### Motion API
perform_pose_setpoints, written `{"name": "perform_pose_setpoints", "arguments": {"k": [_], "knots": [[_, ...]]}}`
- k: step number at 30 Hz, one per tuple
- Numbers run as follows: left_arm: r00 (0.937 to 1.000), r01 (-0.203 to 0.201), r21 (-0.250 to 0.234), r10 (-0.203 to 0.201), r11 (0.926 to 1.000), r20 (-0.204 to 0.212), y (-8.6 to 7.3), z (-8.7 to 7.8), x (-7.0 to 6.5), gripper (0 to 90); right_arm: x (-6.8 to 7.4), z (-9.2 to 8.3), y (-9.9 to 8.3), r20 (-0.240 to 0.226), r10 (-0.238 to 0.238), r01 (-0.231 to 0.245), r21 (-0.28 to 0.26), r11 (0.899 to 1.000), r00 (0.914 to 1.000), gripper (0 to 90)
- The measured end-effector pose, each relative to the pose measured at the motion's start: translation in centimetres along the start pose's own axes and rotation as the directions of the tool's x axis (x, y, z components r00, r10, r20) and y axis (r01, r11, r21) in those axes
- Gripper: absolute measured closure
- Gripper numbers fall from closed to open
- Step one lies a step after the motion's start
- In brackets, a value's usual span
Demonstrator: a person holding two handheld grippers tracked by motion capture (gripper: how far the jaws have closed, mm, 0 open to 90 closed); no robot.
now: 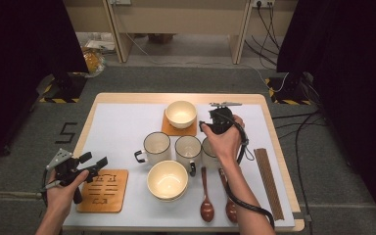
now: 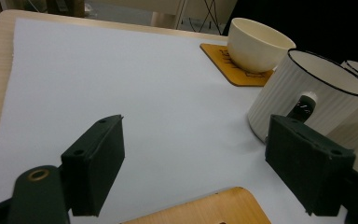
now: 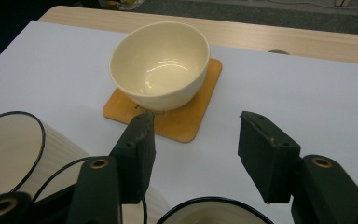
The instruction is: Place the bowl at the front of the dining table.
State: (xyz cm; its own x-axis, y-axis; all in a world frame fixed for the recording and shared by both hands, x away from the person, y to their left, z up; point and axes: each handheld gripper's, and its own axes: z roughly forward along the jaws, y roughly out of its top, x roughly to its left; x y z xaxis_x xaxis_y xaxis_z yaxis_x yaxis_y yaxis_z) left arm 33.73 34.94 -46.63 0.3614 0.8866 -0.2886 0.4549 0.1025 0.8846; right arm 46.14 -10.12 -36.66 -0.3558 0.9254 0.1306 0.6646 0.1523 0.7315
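The left gripper [image 1: 94, 163] hangs released over the bare coaster [image 1: 104, 190] at the desk's near left corner. The right gripper [image 3: 193, 140], fingers [image 3: 137, 147] spread with nothing between them, hovers over the rightmost mug [image 1: 209, 152], facing the bowl [image 3: 161, 65] on the far coaster [image 3: 186, 122]. I'd say it should come down squarely so the fingers straddle the rim without nudging neighbouring mugs. The desk [image 1: 127, 122] has a white mat and wooden edge; grey carpet, black curtains and cables lie beyond.
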Motion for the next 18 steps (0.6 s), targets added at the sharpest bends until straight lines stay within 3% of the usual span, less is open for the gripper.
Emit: {"name": "perform_pose_setpoints", "arguments": {"k": [18], "knots": [[1.0000,0.001,0.000,-0.001,1.0000,-0.004,0.08,0.06,-0.06,19.1,-0.01,-0.71,0.10,-0.005,-0.003,0.003,-0.013,1.000,1.0000,46.0]]}}
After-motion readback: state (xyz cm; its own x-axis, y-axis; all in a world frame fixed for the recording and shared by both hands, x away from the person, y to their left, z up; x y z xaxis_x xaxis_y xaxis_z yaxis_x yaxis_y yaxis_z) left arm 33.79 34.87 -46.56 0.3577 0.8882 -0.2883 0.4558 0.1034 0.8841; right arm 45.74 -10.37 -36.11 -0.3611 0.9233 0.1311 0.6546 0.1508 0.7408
